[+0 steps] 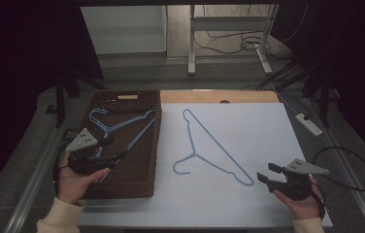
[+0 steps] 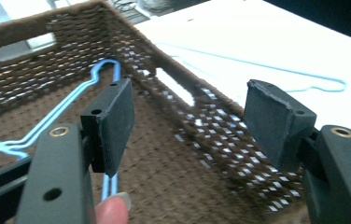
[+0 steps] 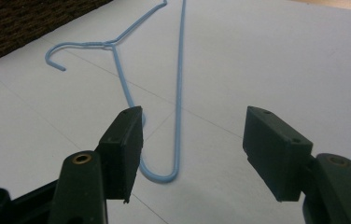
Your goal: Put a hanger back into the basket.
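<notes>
the left tool [image 1: 107, 149] hovers over the near part of the brown woven basket [image 1: 122, 187], held in the person's left hand [image 1: 76, 182]. its jaws stand wide apart with nothing between them; in the left gripper view the black pads [image 2: 115, 123] frame only the basket's woven floor and its right wall, and a fingertip shows at the bottom edge. a blue wire hanger [image 1: 117, 127] lies flat inside the basket, its hook toward the far left corner and its long bar running down toward the left tool. in the left gripper view that hanger [image 2: 61, 114] passes behind and below the left pad, not pinched by it.

the right tool [image 1: 267, 174] rests low over the near right part of the white desk [image 1: 268, 126], held in the person's right hand [image 1: 302, 199]. its jaws are also spread, clamped on nothing. a second blue hanger [image 1: 209, 148] lies flat on the desk to the right of the basket, its hook near the middle and one rounded corner reaching toward the right tool. in the right gripper view that rounded corner [image 3: 162, 176] sits on the desk just ahead of the open pads [image 3: 127, 149], nearer the left one, with no contact to be seen.
</notes>
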`<act>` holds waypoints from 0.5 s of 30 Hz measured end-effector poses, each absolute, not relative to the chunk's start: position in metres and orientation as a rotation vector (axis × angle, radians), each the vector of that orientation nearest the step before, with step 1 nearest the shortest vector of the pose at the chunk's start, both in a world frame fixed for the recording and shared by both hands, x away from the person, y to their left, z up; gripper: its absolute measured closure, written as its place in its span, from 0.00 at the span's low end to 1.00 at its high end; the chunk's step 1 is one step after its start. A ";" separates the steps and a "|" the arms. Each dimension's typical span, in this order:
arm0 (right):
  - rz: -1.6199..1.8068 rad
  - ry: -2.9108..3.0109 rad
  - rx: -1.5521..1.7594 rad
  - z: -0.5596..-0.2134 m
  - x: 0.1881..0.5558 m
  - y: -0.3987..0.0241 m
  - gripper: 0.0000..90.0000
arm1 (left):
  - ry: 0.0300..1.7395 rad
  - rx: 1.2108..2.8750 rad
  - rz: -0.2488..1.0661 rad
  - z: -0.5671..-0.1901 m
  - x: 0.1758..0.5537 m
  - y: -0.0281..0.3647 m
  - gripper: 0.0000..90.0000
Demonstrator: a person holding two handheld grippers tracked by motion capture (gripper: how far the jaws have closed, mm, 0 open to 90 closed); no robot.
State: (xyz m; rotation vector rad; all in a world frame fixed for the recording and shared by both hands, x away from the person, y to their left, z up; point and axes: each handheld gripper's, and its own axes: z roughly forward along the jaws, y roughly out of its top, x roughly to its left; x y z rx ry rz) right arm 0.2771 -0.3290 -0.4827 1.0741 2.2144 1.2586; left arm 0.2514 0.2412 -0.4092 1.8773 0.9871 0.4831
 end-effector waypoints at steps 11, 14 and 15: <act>1.209 2.257 1.031 -0.483 0.277 -0.319 0.43 | 0.918 1.878 0.448 -0.418 0.235 0.216 0.38; 1.200 2.264 1.029 -0.483 0.277 -0.316 0.43 | 0.908 1.884 0.444 -0.420 0.232 0.212 0.37; 1.195 2.266 1.026 -0.483 0.277 -0.315 0.43 | 0.907 1.884 0.446 -0.420 0.231 0.211 0.37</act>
